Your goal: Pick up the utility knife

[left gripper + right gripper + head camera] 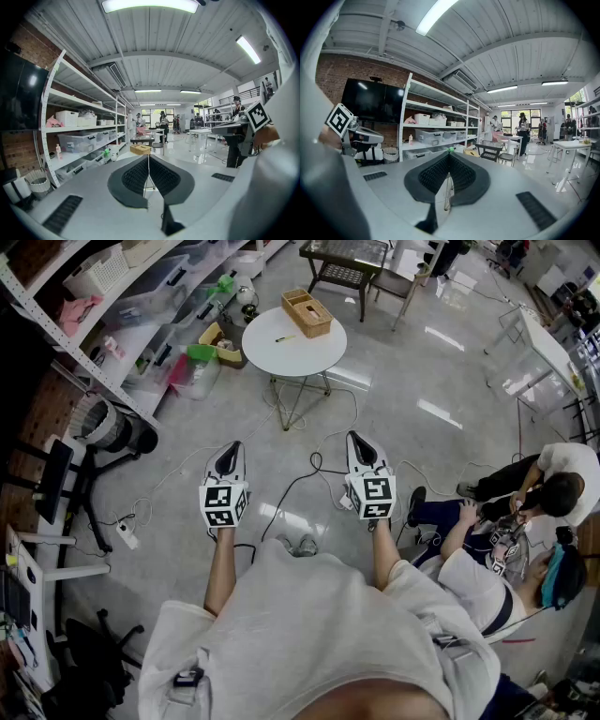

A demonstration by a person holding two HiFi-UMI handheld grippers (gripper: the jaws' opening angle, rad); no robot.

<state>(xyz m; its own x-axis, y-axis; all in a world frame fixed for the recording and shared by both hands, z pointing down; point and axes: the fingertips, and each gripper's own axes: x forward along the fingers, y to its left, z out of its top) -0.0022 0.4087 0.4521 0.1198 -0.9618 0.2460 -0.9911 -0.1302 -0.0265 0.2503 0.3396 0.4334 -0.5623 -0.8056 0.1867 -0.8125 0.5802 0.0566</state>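
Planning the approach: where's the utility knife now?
Head view, top centre: utility knife lies on the round white table, near the wooden box.

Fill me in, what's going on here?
A person stands on the open floor holding the left gripper and right gripper out in front, both shut with nothing between the jaws. The small item that is probably the utility knife lies untouched on the round white table ahead, beside a wooden box. Pickup not yet started.
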